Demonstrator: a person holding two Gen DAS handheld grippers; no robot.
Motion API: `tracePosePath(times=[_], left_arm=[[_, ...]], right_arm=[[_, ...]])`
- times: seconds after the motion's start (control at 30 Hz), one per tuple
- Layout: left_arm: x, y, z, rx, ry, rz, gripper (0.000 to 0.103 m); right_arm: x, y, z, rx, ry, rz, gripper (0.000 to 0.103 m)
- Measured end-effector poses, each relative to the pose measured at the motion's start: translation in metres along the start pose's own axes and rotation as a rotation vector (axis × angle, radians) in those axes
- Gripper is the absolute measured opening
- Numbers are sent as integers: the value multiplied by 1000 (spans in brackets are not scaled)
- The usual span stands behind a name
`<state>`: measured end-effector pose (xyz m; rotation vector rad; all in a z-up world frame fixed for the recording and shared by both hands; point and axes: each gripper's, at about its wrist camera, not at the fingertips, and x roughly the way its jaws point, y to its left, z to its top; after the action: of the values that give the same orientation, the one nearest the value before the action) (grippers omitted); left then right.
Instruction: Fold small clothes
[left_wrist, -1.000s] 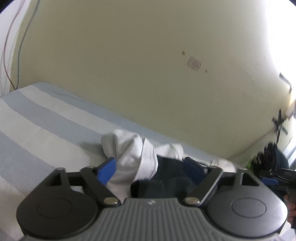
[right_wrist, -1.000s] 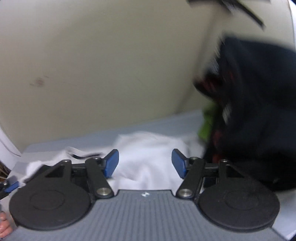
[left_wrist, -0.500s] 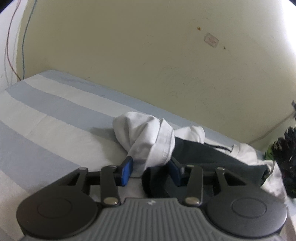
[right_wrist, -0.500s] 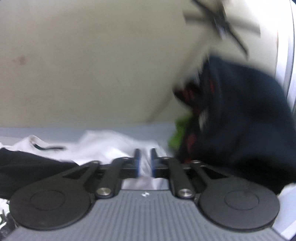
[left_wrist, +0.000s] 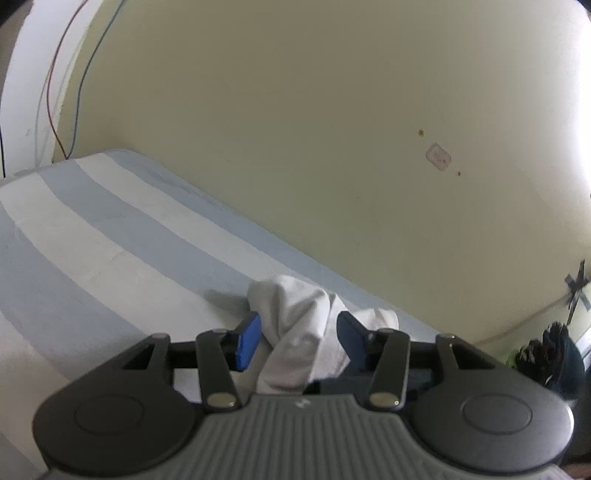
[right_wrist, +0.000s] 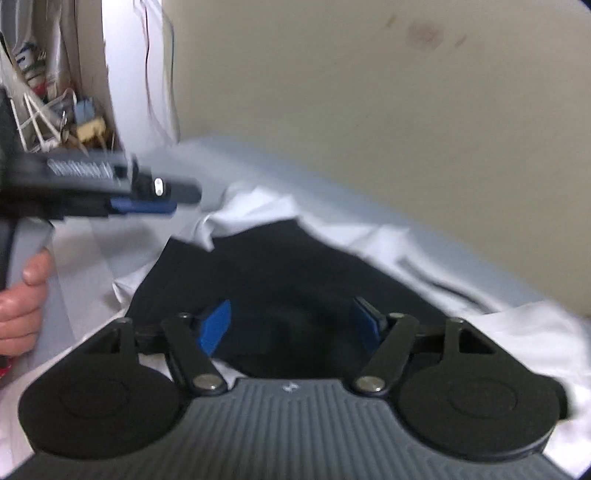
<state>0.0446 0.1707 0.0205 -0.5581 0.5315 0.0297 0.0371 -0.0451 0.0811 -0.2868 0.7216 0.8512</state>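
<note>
Showing only rightward: dark garment (right_wrist: 280, 266).

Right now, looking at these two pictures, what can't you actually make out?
- Left wrist view: the lower part of the white garment, hidden behind the left gripper body.
- Right wrist view: the near edge of the black garment, hidden behind the right gripper; motion blur smears its folds.
- Left wrist view: the dark pile at the right edge, cut off and too small to identify.

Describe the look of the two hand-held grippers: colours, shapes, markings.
Both match. The left hand-held gripper and the right hand-held gripper each have blue finger pads on black linkage arms with silver pivot pins, two round black discs, and a ribbed grey body bearing a small white mark. No sleeve shows.
</note>
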Motion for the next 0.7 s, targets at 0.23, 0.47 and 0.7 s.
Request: tracePosePath(times=[0.23,0.47,0.7], left_arm=[[-6,13,5,-69,-9,-7,48],[5,8,2,-54,17,6,48],[15,2,-1,-19,40,44,58]], right_arm=[[-4,-8,0,49,-48,36,3],[-29,-47,22,241,-224,-19,3],[41,-51,13,244,-14,-29,29]])
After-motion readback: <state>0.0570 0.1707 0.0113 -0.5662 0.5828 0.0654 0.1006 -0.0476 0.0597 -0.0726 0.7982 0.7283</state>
